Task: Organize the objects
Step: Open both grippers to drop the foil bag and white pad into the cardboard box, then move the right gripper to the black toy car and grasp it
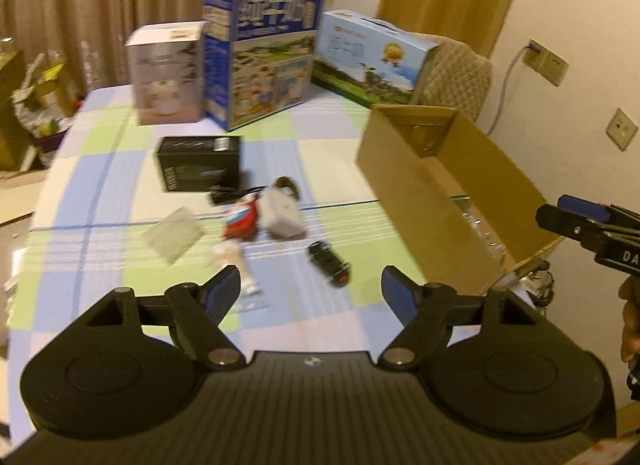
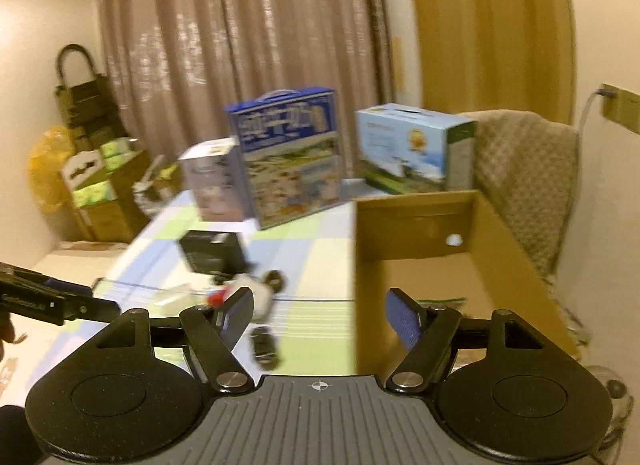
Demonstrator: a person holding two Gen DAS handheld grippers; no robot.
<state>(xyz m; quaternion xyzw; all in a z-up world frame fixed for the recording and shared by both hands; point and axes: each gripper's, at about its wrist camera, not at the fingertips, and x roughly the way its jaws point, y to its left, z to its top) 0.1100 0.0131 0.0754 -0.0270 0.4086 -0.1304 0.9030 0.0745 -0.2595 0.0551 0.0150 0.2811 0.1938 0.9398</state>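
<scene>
Both tools (image 1: pixel 311 285) (image 2: pixel 320 313) spread, empty; beyond, black car (image 1: pixel 329 263), seemingly lengthwise diagonal, near cardboard box (image 1: pixel 404 193).

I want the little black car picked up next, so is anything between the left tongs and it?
Nothing visible. The left tongs are open and empty, with only bare tablecloth before the black car.

Both the left gripper (image 1: pixel 311 289) and right gripper (image 2: pixel 320 315) were matte black plastic, with round side housings, ribbed centre plates, silver pivot screws, and blue textured pads (image 2: pixel 404 319) lining their fingers.
</scene>
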